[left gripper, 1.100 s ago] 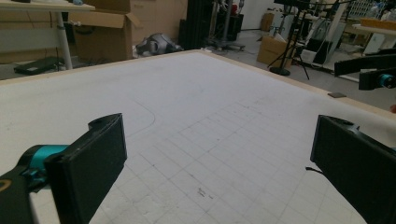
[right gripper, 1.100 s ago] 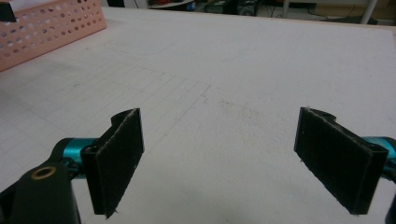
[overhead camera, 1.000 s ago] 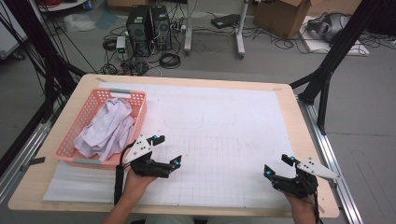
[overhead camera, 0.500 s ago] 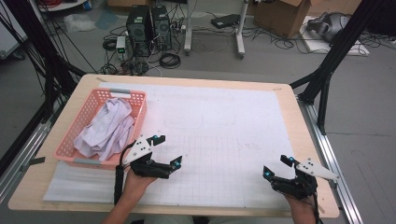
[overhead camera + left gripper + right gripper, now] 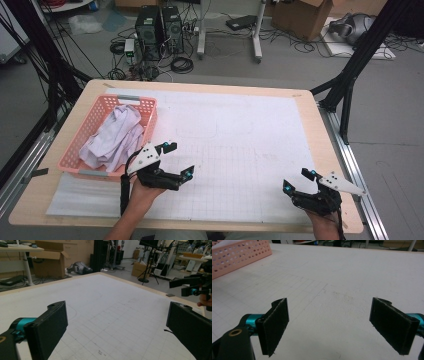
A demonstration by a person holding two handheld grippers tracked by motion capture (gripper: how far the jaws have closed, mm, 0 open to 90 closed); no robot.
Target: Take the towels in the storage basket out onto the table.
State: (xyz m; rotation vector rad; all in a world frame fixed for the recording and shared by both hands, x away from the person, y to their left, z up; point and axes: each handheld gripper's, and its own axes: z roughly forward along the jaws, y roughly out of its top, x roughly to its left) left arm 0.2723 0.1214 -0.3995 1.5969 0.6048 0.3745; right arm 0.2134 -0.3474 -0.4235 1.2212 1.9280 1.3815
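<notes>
Two tongs rest low over the near edge of the counter (image 5: 250, 90), each with its jaws standing wide apart and nothing between them. The left tongs (image 5: 176, 161) sit just beside the pink basket (image 5: 95, 120), which lies to their outer side and a little beyond them; the right tongs (image 5: 298, 181) are well apart from it, near the opposite corner. Inside the basket a crumpled pale lilac cloth (image 5: 112, 140) is heaped against the wall nearest the left tongs, so I judge that hand is placed to reach in and lift it out first. Ahead of both tongs stretches a bare white gridded sheet (image 5: 240, 145), probably kept free as the place to spread the cloth. From the right gripper view the basket wall (image 5: 239, 255) shows far off past the left jaw, and the open jaws frame only the sheet. Holding both sets spread and low looks like a ready stance before the reach.
</notes>
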